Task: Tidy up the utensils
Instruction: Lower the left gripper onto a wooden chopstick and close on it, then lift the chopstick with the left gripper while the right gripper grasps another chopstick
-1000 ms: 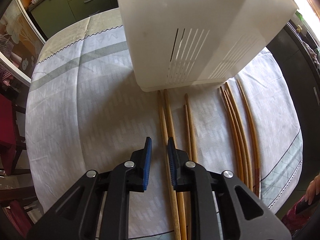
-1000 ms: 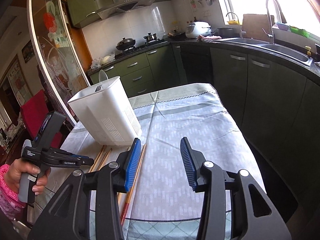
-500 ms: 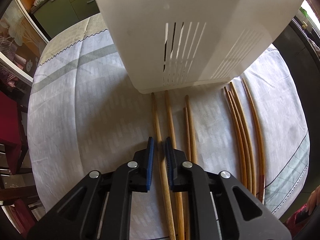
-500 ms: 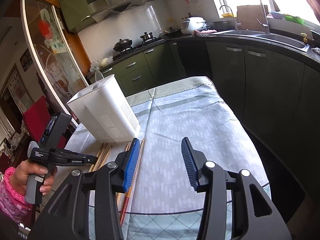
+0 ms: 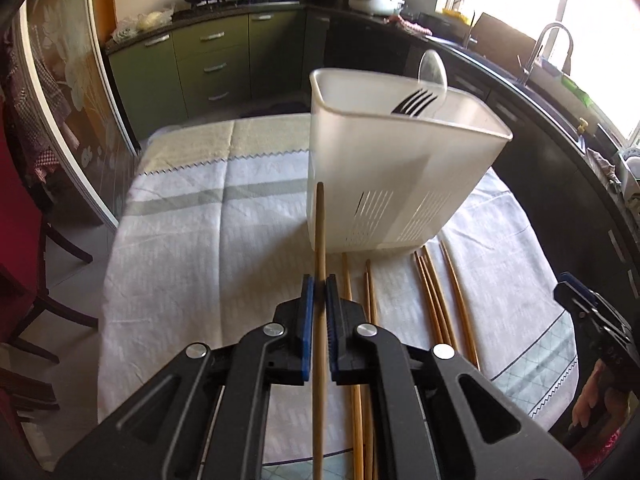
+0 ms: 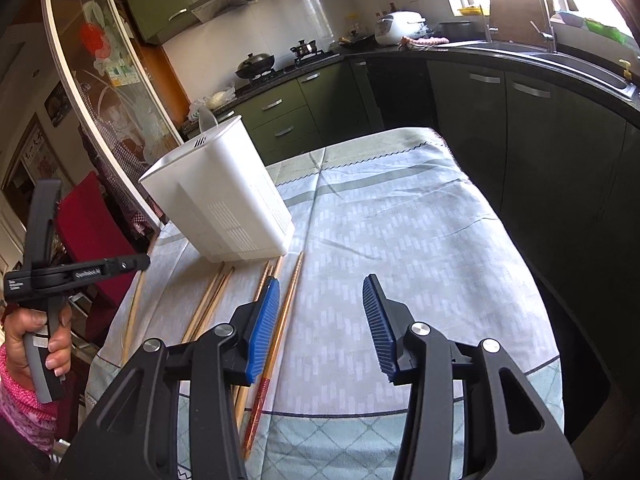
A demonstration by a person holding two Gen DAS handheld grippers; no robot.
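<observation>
While clamped, chopstick (image 5: 320, 240) lengthwise toward caddy (image 5: 384, 184).

The left gripper (image 5: 319, 280), which a second ago hung with its blue pads apart over the chopsticks lying on the tablecloth (image 5: 180, 240), has closed on one wooden chopstick (image 5: 320, 232) and lifted it off the cloth; the stick now runs up between the pads, its tip crossing the near left corner of the white utensil holder (image 5: 400, 168). The left wrist view has tilted up, so the holder's open rim, a fork (image 5: 416, 101) and a spoon (image 5: 432, 69) inside now show
</observation>
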